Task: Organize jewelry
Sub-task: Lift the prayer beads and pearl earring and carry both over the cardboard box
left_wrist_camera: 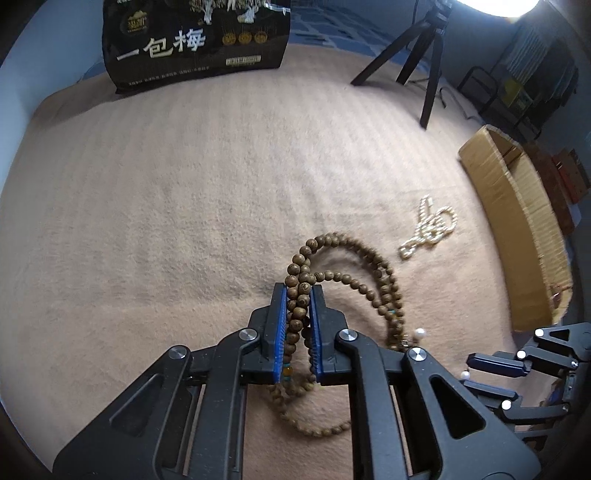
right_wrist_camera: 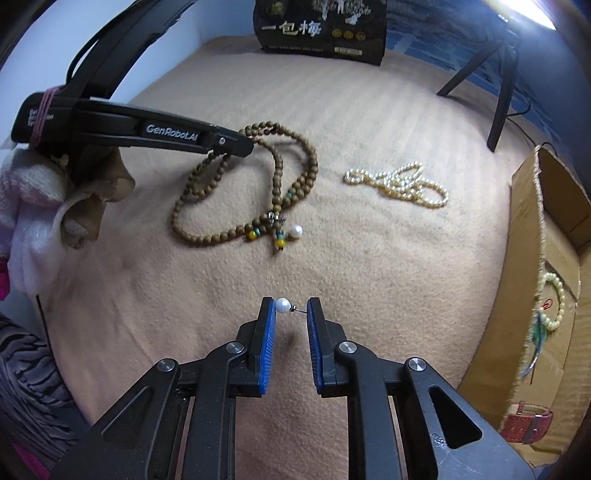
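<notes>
My left gripper (left_wrist_camera: 298, 295) is shut on a bunch of strands of the brown wooden bead necklace (left_wrist_camera: 373, 269), and the rest of the necklace trails on the blanket. In the right wrist view its tip (right_wrist_camera: 243, 146) sits over the necklace (right_wrist_camera: 291, 184). My right gripper (right_wrist_camera: 291, 308) is shut on a pearl stud earring (right_wrist_camera: 283, 305): the pearl is against the left pad and the pin is against the right pad. A second pearl earring (right_wrist_camera: 296, 231) lies by the necklace's yellow beads. A pearl necklace (right_wrist_camera: 402, 182) lies bunched further right.
A tan blanket (right_wrist_camera: 369, 258) covers the surface. An open cardboard box (right_wrist_camera: 532, 229) at the right holds a pale bead bracelet (right_wrist_camera: 554, 302) and a red strap (right_wrist_camera: 528, 424). A black printed bag (right_wrist_camera: 321, 33) stands at the back, with tripod legs (right_wrist_camera: 498, 96) to its right. A gloved hand (right_wrist_camera: 33, 206) grips the left tool.
</notes>
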A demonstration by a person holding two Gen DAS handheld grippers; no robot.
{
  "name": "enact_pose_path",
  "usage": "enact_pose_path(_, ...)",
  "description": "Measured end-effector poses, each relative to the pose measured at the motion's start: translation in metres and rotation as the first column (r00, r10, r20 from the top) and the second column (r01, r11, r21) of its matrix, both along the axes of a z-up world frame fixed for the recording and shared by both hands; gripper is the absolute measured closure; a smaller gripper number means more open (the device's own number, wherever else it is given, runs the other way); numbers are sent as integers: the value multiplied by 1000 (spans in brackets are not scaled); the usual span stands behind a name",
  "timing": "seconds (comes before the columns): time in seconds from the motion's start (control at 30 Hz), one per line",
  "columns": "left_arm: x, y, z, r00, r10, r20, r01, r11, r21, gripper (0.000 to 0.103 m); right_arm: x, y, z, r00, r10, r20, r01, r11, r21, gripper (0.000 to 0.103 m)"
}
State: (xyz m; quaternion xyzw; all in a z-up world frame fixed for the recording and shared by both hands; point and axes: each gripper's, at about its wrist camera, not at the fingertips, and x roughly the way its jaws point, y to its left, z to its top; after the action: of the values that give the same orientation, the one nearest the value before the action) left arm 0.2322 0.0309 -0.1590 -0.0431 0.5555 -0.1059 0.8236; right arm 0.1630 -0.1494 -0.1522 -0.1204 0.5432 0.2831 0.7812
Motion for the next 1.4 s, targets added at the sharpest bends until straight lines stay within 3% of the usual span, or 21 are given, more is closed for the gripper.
enact_pose_path(0.23,-10,3,39,998,15,62,-10,997,-75,93,-7,-18,28,998,-30,46,28,999,41,88)
enact_pose_path(0.67,-29,-22,96,987,-18,160,41,989,-141,93,0,-46,68,987,-108,123,95,990,101,88)
enact_pose_path(0.73,-31,-27,103,985,-23,172,49,988,-145,99,0,-52,74,983,-122,134,108,988,111,88)
enact_pose_path(1.17,-37,-45,122,977,-36,208,71,984,-164,99,8,-80,87,967,-188,174,165,977,138,88)
enact_pose_path(1.4,-39,-55,148,966,-50,254,101,976,-192,99,14,-96,95,955,-228,191,198,966,166,88)
